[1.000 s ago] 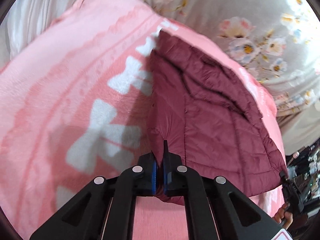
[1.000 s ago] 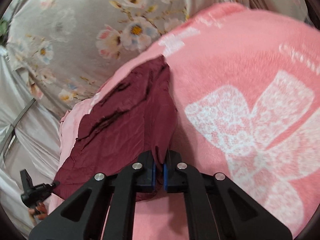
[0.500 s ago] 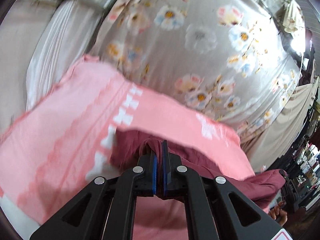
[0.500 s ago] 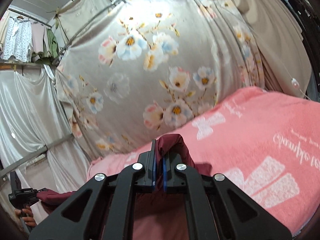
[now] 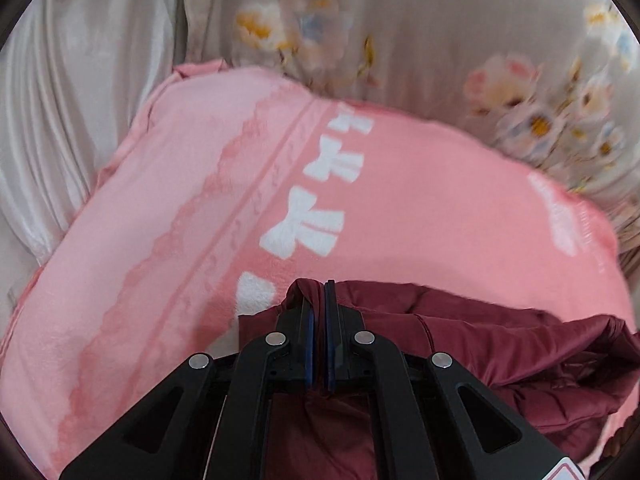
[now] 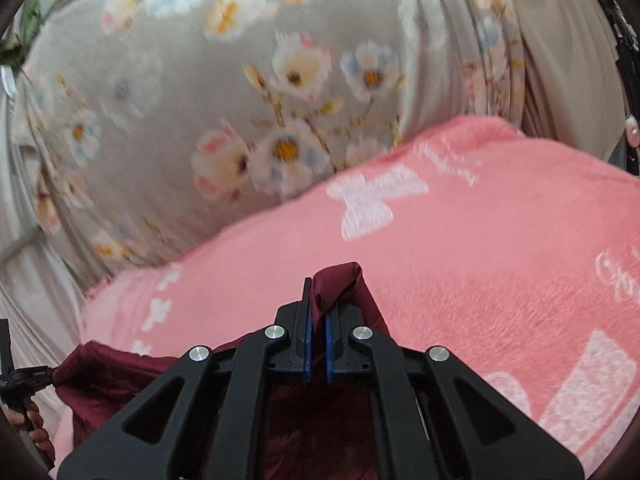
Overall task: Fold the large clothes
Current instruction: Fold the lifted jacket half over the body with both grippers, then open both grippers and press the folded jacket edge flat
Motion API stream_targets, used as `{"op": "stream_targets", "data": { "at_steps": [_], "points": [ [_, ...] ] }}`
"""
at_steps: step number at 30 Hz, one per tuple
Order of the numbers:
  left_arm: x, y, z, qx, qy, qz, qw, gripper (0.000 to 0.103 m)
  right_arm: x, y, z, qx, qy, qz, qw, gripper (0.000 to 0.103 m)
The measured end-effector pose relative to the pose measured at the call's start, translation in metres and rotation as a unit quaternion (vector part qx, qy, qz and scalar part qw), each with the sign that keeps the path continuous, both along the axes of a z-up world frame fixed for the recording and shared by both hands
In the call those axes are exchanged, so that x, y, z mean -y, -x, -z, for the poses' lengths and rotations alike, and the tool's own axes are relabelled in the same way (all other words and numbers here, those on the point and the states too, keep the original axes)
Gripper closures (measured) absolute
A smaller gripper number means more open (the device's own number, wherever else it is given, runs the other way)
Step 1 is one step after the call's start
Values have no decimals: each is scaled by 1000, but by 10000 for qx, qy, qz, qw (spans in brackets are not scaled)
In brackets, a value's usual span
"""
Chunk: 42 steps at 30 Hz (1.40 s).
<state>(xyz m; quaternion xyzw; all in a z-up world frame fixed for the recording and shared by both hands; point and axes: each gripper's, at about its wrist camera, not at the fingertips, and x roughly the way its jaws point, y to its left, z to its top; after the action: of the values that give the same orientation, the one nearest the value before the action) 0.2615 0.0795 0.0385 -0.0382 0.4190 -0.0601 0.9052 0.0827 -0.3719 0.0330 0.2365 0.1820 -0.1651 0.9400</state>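
Maroon quilted puffer jacket of shiny nylon is held up by two edges above a pink fleece blanket printed with white bows. In the left wrist view, the left gripper has its black fingers with blue pads clenched on a bunched fold of the jacket, and the rest of the garment sags away to the right in creased, stitched panels, its lower part close over the blanket. In the right wrist view, the right gripper likewise pinches a raised tuft of the same jacket between its blue pads, while the fabric trails down and left toward the other black tool seen at the frame's left edge, where a bare hand grips a handle.

The blanket carries white cursive lettering near its far edge and again at the right side, but blur and the fisheye curve leave the words unreadable. A grey curtain with blue, pink and yellow flowers hangs behind the blanket, and pale satin drapery falls at the left of the left wrist view.
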Motion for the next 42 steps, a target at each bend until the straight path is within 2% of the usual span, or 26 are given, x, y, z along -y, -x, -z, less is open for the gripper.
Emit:
{"op": "stream_targets", "data": {
  "at_steps": [5, 10, 12, 18, 20, 21, 22, 23, 24, 25, 26, 27, 28, 29, 30, 32, 33, 35, 38, 39, 40, 42],
  "points": [
    [17, -34, 58, -371, -299, -95, 9988, 99, 13, -39, 38, -615, -70, 85, 9980, 100],
    [27, -44, 83, -409, -435, -34, 9982, 98, 20, -57, 71, -1022, -267, 187, 9942, 100],
    [27, -45, 90, -423, -402, -10, 9983, 98, 24, -62, 83, -1116, -458, 176, 9925, 100],
    [28, -45, 97, -292, -303, -58, 9991, 96, 29, -72, 93, -1374, -690, 42, 9881, 98],
    [24, -46, 96, -318, -168, -52, 9993, 94, 31, -69, 92, -1287, -812, -13, 9884, 96],
    [20, -46, 94, -346, -44, -45, 9994, 92, 33, -63, 87, -1106, -858, -43, 9901, 94],
    [12, -44, 89, -381, 102, -50, 9992, 88, 34, -55, 79, -949, -861, -37, 9917, 88],
    [2, -39, 80, -379, 254, -39, 9990, 88, 33, -43, 66, -703, -797, -32, 9943, 78],
    [-7, -33, 70, -328, 395, -6, 9987, 87, 28, -24, 48, -384, -590, 9, 9975, 70],
    [-20, -23, 55, -209, 561, 34, 9982, 85, 21, -9, 33, -159, -353, 73, 9992, 50],
    [-31, -15, 41, -98, 662, 62, 9977, 84, 15, 1, 21, -37, -175, 74, 9998, 46],
    [-38, -10, 29, 3, 693, 46, 9976, 71, 3, 10, 6, 48, 84, -82, 9999, 46],
    [-48, -1, 12, 256, 552, -167, 9980, 39, -6, 13, -2, 24, 209, -223, 9995, 46],
    [-55, 9, -6, 625, 273, -523, 9963, 27, -16, 14, -8, -16, 290, -382, 9988, 46],
    [-58, 18, -22, 1007, 73, -749, 9921, 24, -31, 11, -13, -108, 342, -648, 9973, 46],
    [-55, 24, -41, 1296, -61, -777, 9885, 24, -59, -6, -12, -377, 394, -1106, 9924, 46],
    [-50, 23, -46, 1267, -13, -684, 9896, 24, -77, -18, -9, -534, 436, -1359, 9883, 46],
    [-27, 17, -45, 898, 298, -191, 9953, 24, -107, -36, 0, -757, 512, -1753, 9803, 46],
    [21, 12, -25, 313, 473, 604, 9966, 26, -147, -75, 16, -1228, 752, -2125, 9665, 48],
    [34, 12, -18, 183, 445, 762, 9959, 31, -152, -84, 20, -1335, 741, -2184, 9638, 49],
    [52, 9, -8, 48, 338, 916, 9952, 35, -157, -97, 26, -1484, 682, -2261, 9603, 54],
    [81, 3, 11, -166, 137, 1149, 9931, 37, -159, -116, 36, -1721, 610, -2288, 9562, 67]
  ]
}}
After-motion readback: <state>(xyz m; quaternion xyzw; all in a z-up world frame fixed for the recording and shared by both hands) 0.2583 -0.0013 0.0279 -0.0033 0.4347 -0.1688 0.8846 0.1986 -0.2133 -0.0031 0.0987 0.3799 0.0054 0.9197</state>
